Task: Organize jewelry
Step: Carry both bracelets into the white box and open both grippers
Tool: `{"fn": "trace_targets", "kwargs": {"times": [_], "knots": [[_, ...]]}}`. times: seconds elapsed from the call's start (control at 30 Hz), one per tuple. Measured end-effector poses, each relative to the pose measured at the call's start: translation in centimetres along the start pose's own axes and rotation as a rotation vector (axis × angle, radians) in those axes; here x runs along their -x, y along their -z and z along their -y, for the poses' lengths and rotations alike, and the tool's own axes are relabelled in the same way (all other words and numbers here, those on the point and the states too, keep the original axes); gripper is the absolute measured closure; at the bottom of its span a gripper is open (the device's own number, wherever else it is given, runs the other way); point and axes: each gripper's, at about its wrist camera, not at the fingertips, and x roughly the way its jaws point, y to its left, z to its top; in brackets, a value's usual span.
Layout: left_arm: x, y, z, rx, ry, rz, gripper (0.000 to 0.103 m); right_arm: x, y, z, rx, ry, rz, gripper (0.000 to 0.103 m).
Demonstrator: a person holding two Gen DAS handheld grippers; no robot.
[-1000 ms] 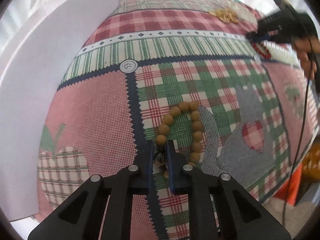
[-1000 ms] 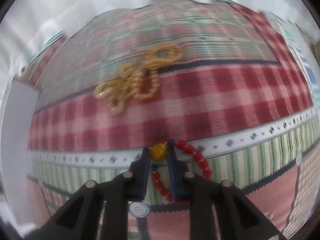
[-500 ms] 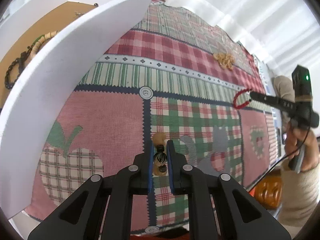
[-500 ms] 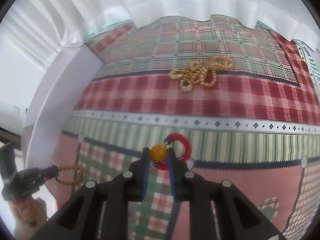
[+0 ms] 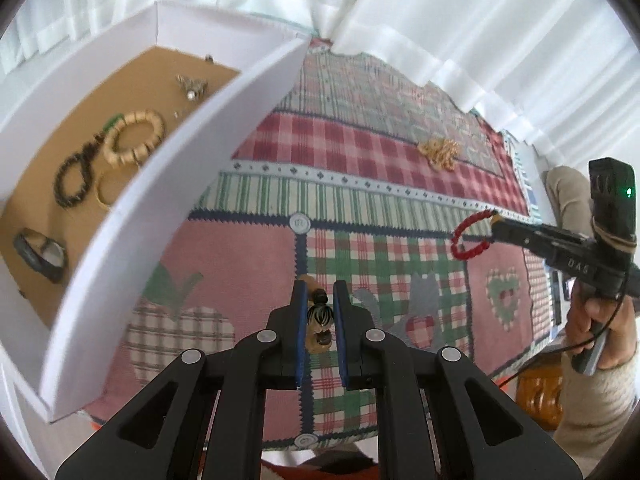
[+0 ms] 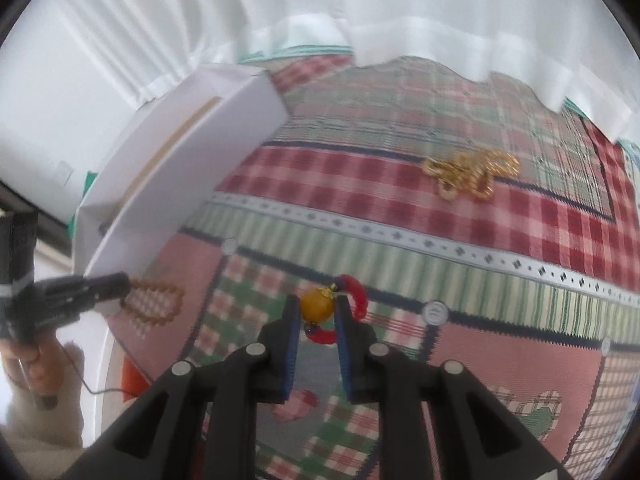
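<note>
Between the blue-padded fingers of the left tongs a wooden bead bracelet is clamped by its dark striped bead, and its tan loop is seen from the right wrist view hanging free above the patchwork cloth. Just left of these tongs the near wall of a white box is seen, with the box's brown floor beyond it. On that floor a pale ring bracelet, a dark bead bracelet, a thin gold bangle, a dark band and a small brooch-like piece are laid. The right tongs are closed on the amber bead of a red bead bracelet, which is held clear of the cloth; from the left wrist view its red loop is seen hanging from the tong tips, well to the right of the box. Farther back on the red checked band of the cloth a gold chain is left in a loose heap, well apart from both tongs. White curtains are hung behind the cloth-covered worktop.
</note>
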Motion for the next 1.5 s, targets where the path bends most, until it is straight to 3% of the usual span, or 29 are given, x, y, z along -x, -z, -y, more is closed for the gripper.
{"fn": "trace_targets", "kwargs": {"times": [0.5, 0.7, 0.9, 1.2, 1.5], "knots": [[9.0, 0.2, -3.2, 0.019, 0.015, 0.098, 0.092, 1.3, -2.1, -10.4, 0.184, -0.098, 0.012, 0.085], [12.5, -0.5, -6.8, 0.065, -0.017, 0.145, 0.092, 1.7, -4.6, -15.2, 0.251, -0.131, 0.027, 0.085], [16.4, -2.2, -12.2, 0.142, -0.098, 0.231, 0.092, 2.5, -8.2, -20.8, 0.324, -0.193, 0.084, 0.085], [16.0, -3.7, -20.7, 0.254, -0.207, 0.241, 0.092, -2.0, -11.8, -28.6, 0.355, -0.304, 0.031, 0.085], [12.0, -4.4, -26.4, 0.323, -0.264, 0.186, 0.092, -9.2, -10.9, -33.5, 0.43, -0.26, -0.117, 0.085]]}}
